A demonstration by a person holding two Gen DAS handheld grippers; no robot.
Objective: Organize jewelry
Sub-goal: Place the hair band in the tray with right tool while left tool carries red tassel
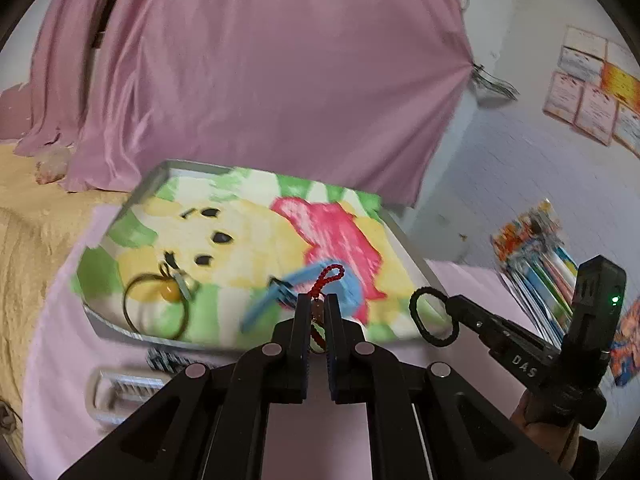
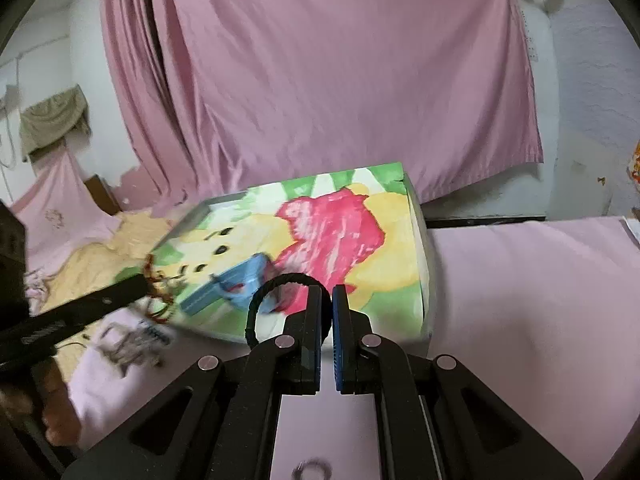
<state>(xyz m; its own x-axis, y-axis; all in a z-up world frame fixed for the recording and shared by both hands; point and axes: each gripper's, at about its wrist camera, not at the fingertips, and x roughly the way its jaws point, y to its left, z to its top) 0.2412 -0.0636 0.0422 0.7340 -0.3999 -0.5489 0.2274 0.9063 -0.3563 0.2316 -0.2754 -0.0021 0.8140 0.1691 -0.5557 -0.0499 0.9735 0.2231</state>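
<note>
1. Here, the left claw (image 1: 316, 304) reached forward over the near edge of the tray (image 1: 404, 240), its fingers pressed onto one red beaded cord (image 1: 328, 276) whose loop stuck up just past the fingertips.
2. The right claw (image 2: 326, 296) angled in from the left claw's right side, pinching one black ring-shaped band (image 2: 276, 292) that hung ahead and to its left, over the tray's near corner.
3. One tray lay ahead of both claws, lined with a cartoon-print cloth (image 1: 248, 232).
4. On that cloth, ahead-left of the left claw, lay one thin dark hoop (image 1: 132, 304) with a yellow bead (image 1: 170, 292); one blue strip (image 1: 288, 284) lay just beyond its tips.
5. Near-left of the left claw, on the pink sheet (image 1: 60, 360), sat one pale comb-like clip (image 1: 128, 390), blurred.
</note>
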